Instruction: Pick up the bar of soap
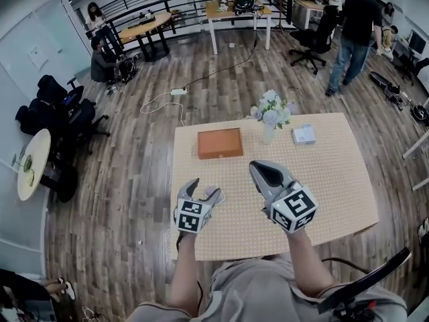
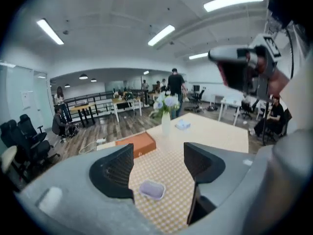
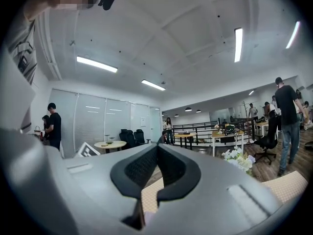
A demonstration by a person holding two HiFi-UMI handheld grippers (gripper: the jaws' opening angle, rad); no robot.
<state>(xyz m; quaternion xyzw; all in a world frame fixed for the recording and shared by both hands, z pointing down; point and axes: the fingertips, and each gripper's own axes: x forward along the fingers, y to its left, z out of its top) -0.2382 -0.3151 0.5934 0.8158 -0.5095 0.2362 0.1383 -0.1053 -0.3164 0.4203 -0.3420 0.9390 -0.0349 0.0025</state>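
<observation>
Left gripper hung spread wide over soap bar, not touching. Bar lay on counter, on person's side of orange box. Right gripper was pinched closed, empty. Good grasp likely needed bar centred between jaws, descent to counter, then gentle squeeze.

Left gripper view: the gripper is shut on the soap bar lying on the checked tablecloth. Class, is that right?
No: the left gripper is open around the soap bar lying on the checked tablecloth, as the left gripper view shows.
</observation>
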